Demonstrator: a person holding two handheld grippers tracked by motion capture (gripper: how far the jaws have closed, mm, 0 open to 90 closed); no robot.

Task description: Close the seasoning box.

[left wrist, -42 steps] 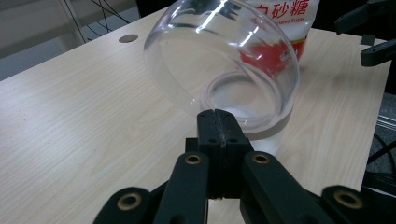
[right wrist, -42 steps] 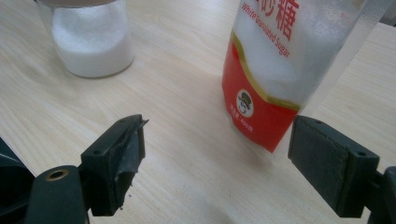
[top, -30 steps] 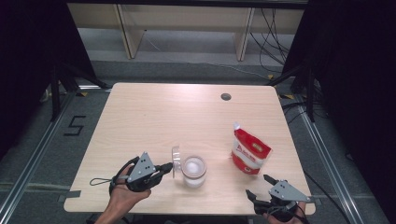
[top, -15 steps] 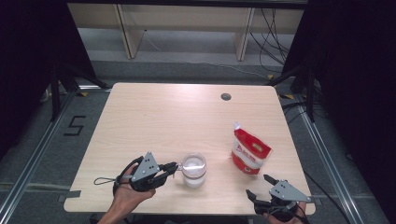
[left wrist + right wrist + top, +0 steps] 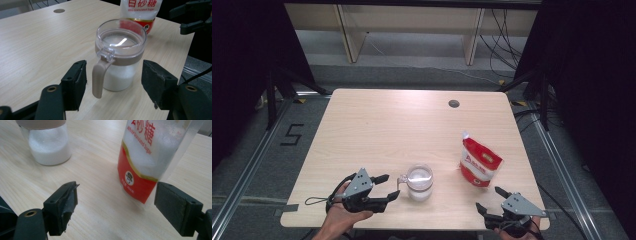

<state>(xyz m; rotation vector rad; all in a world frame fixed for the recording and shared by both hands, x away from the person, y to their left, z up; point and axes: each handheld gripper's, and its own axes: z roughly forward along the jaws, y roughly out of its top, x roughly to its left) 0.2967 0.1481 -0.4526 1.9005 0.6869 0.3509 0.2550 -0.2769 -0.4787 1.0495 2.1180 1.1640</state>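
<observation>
A clear jar half full of white sugar stands near the table's front edge, its flip lid down and its tan handle turned toward my left gripper. That gripper is open, its jaws standing either side of the handle without touching it. A red and white sugar bag stands upright to the jar's right, its top cut open. My right gripper is open at the front right corner, its jaws apart in front of the bag with a gap to it.
A round cable hole sits at the table's far side. The wooden table ends just behind both hands. The jar stands left of the bag in the right gripper view. Shelving and cables lie beyond the far edge.
The jar's lid, standing up a second ago beside my left gripper's tip, now lies down on the jar. My left gripper drew back slightly. The right gripper has not moved.
</observation>
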